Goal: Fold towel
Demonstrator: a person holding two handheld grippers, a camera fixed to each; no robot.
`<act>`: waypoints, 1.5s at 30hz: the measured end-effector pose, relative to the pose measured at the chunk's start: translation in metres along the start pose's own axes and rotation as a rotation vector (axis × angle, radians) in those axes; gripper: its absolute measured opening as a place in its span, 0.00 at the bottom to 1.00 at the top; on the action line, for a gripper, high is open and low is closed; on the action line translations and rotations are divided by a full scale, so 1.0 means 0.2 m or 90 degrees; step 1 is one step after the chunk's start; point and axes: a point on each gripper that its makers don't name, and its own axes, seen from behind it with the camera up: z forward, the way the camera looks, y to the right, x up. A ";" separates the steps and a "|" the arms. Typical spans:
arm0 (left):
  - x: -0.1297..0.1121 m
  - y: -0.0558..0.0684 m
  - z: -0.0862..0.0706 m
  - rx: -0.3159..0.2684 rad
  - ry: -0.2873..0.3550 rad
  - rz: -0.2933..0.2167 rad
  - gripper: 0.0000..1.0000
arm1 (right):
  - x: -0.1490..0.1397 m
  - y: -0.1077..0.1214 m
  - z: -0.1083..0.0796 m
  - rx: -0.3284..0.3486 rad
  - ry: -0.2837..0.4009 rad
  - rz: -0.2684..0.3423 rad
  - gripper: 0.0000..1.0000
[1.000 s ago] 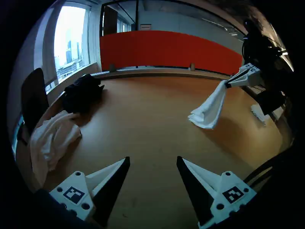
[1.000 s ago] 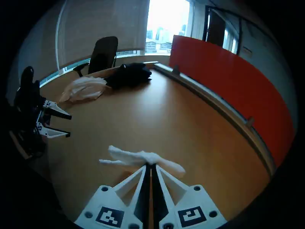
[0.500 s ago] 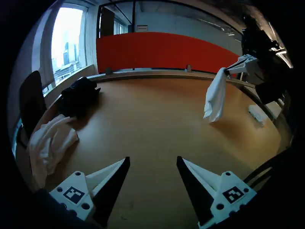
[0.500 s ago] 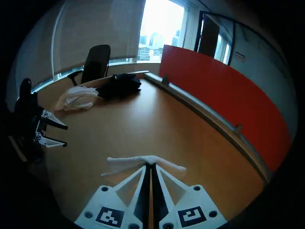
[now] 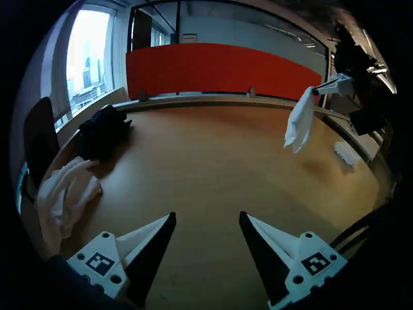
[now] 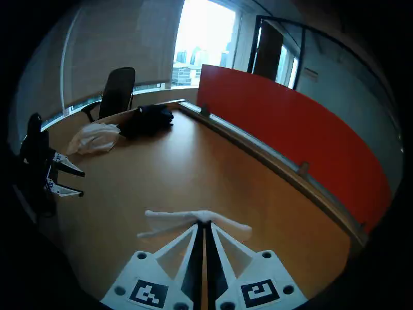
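Above the table, my right gripper is clenched on one corner of the towel. The towel hangs free in the air over the table's far right part. My left gripper is spread wide and holds nothing, low over the table's near edge.

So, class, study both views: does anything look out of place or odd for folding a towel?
The towel dangles bunched from the right gripper, off the table, not spread flat. A crumpled white cloth and dark garment lie heaped by the edge.
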 end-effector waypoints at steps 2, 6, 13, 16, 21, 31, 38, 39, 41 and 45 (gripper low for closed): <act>0.00 0.01 0.01 -0.001 0.000 -0.001 0.91 | -0.02 0.04 -0.02 -0.007 -0.001 0.002 0.02; 0.02 0.01 0.02 0.000 0.001 -0.003 0.90 | -0.06 0.13 -0.07 -0.021 -0.002 0.008 0.02; 0.02 0.02 0.04 0.001 -0.004 0.000 0.91 | -0.14 0.28 -0.15 -0.048 -0.007 0.025 0.02; 0.02 0.02 0.04 0.005 -0.005 -0.002 0.91 | -0.17 0.35 -0.18 -0.059 -0.011 0.034 0.02; 0.02 0.01 0.05 0.014 -0.008 -0.010 0.91 | -0.22 0.46 -0.25 -0.077 -0.018 0.042 0.02; 0.01 0.00 0.05 0.030 -0.011 -0.015 0.91 | -0.33 0.65 -0.36 -0.104 -0.036 0.053 0.02; 0.01 -0.01 0.05 0.041 -0.013 -0.021 0.91 | -0.42 0.79 -0.43 -0.124 -0.053 0.063 0.02; 0.01 -0.02 0.05 0.043 -0.013 -0.021 0.91 | -0.43 0.81 -0.45 -0.127 -0.057 0.064 0.02; 0.01 -0.02 0.05 0.045 -0.013 -0.022 0.91 | -0.47 0.84 -0.47 -0.132 -0.064 0.065 0.02; 0.01 -0.02 0.05 0.050 -0.014 -0.023 0.91 | -0.54 0.93 -0.51 -0.146 -0.082 0.066 0.02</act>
